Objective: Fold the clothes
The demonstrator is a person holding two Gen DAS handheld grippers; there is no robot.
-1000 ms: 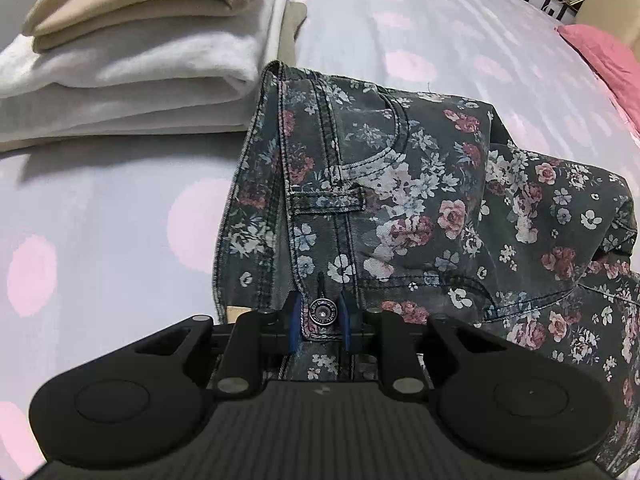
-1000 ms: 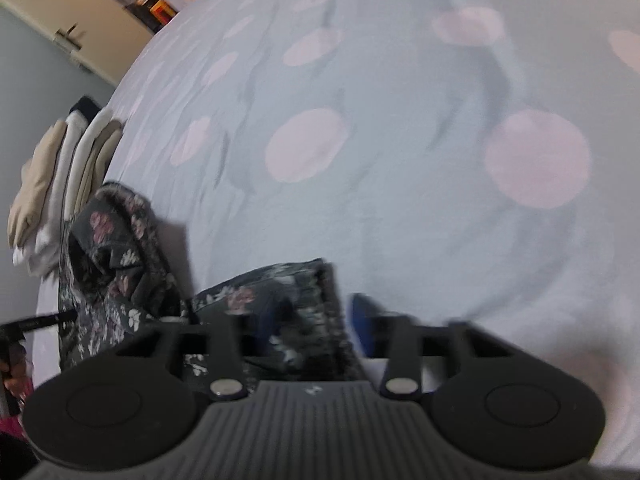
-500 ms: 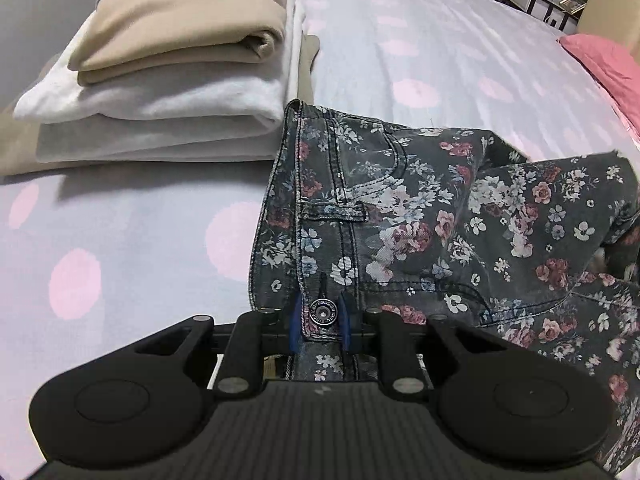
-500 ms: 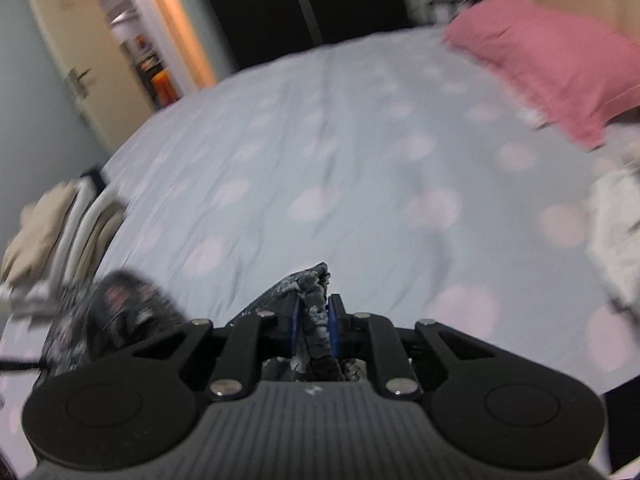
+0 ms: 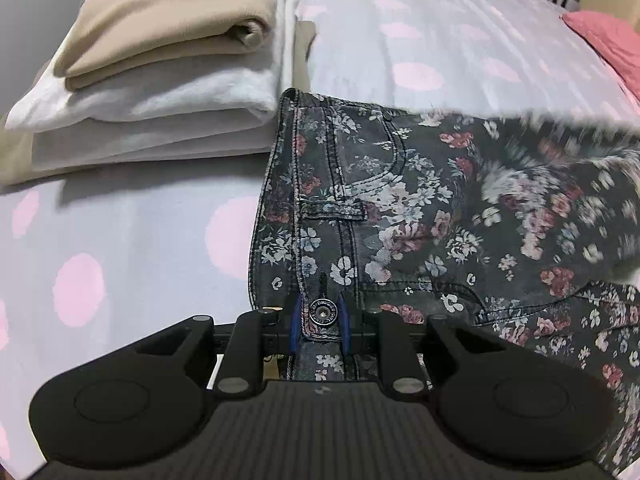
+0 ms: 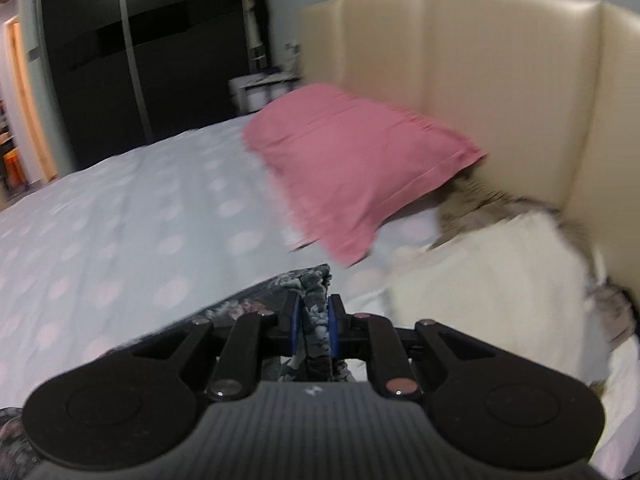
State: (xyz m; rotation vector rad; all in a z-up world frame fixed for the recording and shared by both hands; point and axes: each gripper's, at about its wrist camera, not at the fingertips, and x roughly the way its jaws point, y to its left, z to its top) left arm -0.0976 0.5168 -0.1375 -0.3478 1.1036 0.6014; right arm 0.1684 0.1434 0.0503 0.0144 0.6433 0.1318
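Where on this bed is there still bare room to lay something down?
Bare sheet lies left of the floral jeans, below the folded stack, and beyond them toward the pink pillow. Crowded: the headboard corner, with its white fabric heap.

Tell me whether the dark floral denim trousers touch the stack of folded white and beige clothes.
Touching. In the left wrist view the waistband corner of the dark floral denim trousers butts against the folded white layer of the stack of folded white and beige clothes, no bedsheet between them.

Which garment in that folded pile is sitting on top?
The beige garment, folded with its rolled edge showing, lies on top; the white one lies beneath it, beside the floral jeans.
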